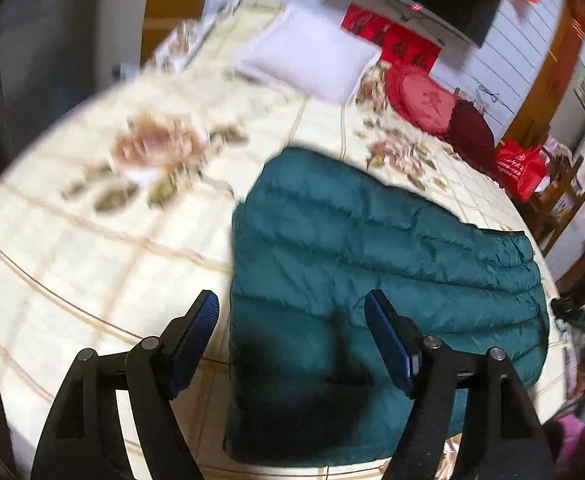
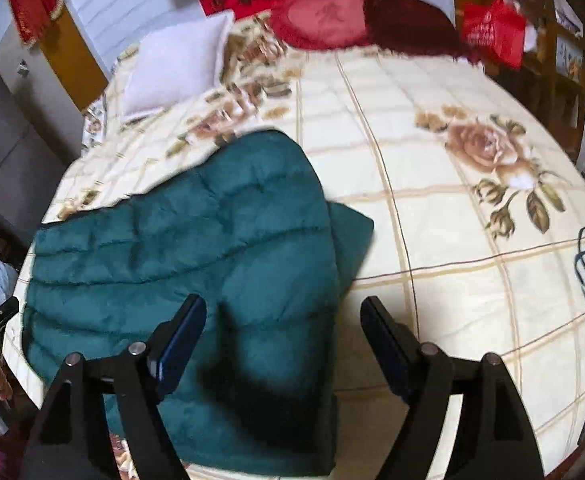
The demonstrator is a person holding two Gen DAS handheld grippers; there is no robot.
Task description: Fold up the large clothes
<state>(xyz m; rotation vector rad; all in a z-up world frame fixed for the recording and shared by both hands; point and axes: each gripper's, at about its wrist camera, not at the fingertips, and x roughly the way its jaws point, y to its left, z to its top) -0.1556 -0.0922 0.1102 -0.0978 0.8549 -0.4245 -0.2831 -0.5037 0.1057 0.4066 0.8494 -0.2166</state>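
Both grippers hang open and empty above the bed [image 2: 432,200]: the teal quilted jacket [image 1: 372,248] lies lengthwise between them, directly below the left gripper [image 1: 292,312] and down-left of the right gripper [image 2: 282,312].

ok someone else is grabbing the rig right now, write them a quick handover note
Left hand-held gripper: open, holding nothing, above the jacket's near edge.
Right hand-held gripper: open, holding nothing, above the same jacket.
Teal puffer jacket: lies folded on the floral bedspread, near the bed's front edge.
Done: jacket folded over at least once.
Left: probably one more fold or tidying; judge on the spot.
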